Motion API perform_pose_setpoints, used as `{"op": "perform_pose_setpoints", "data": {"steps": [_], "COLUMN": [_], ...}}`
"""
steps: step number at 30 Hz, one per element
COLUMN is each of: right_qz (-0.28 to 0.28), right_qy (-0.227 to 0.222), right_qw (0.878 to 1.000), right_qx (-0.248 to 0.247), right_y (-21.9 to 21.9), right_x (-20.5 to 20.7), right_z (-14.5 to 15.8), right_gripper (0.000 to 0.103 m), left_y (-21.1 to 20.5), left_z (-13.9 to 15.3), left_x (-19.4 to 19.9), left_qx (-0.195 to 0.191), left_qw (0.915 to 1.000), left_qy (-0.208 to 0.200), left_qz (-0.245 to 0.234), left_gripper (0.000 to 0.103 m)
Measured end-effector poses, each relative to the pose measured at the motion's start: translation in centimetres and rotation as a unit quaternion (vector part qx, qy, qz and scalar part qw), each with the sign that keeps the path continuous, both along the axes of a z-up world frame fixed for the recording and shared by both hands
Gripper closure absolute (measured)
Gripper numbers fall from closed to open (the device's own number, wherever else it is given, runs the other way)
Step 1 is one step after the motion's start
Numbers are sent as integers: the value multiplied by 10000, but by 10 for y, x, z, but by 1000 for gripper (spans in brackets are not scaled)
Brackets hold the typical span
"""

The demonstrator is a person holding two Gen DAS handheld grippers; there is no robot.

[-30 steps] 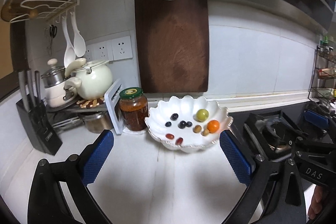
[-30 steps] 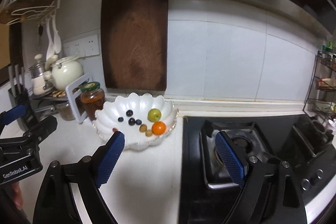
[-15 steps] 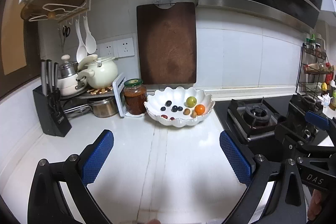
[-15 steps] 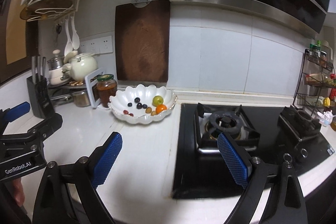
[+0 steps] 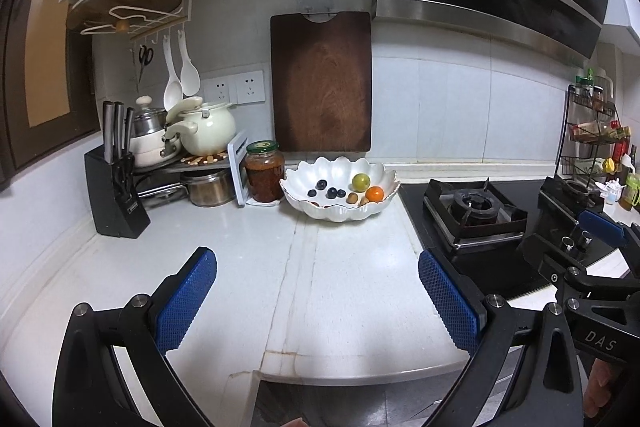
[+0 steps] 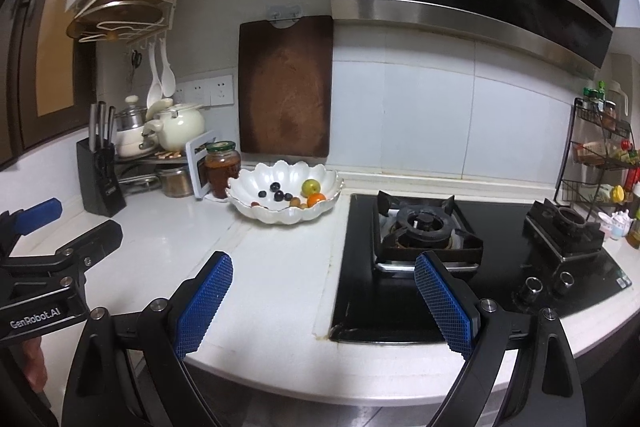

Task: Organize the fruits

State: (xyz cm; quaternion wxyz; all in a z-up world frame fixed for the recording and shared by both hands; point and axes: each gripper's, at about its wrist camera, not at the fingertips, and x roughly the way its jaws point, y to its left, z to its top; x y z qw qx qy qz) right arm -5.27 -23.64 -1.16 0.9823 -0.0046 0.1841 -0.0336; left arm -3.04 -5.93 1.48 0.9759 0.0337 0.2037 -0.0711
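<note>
A white scalloped bowl [image 5: 376,213] [image 6: 256,183] stands at the back of the white counter beside the hob. In it lie a green fruit [image 5: 360,182] [image 6: 309,186], an orange fruit [image 5: 375,193] [image 6: 317,199], several dark berries [image 5: 331,192] [image 6: 279,195] and small brown and red fruits. My left gripper [image 5: 318,297] is open and empty, over the counter's front edge, far from the bowl. My right gripper [image 6: 324,297] is open and empty, near the hob's front left corner. Each gripper shows at the edge of the other's view.
A jar with a green lid [image 5: 264,171] stands left of the bowl. Pots on a rack [image 5: 192,135] and a knife block [image 5: 114,195] are at the far left. A dark cutting board [image 5: 320,83] hangs on the wall. A black gas hob [image 6: 460,239] and a spice rack [image 6: 600,155] are to the right.
Both grippers have pulled back from the bowl toward the counter's front edge. The bowl now looks smaller and farther. Both stay open and empty.
</note>
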Motion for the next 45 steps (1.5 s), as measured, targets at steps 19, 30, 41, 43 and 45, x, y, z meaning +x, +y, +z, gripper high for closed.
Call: {"op": "perform_pose_setpoints", "data": {"steps": [19,30,41,43,45], "right_qz": [112,120,119,132,124], "right_qy": [-88,-92,-101,-110,-122], "right_qw": [9999,9999,9998,9998,9998], "right_qx": [-32,-72,-102,-91,-104], "right_y": [6,11,15,15,16], "right_x": [-26,-29,-31,-31,-32], "right_z": [1,2,2,2,2], "right_gripper": [9,9,10,9,9], "left_y": [0,1,4,4,4], "left_z": [1,2,3,3,3], "left_x": [-26,-29,-30,-31,-31], "left_qx": [-67,-82,-91,-92,-93], "left_qw": [9999,9999,9999,9999,9999], "left_qy": [-83,-122,-118,-120,-115], "left_qz": [41,31,5,14,11], "left_gripper": [0,0,0,0,0]}}
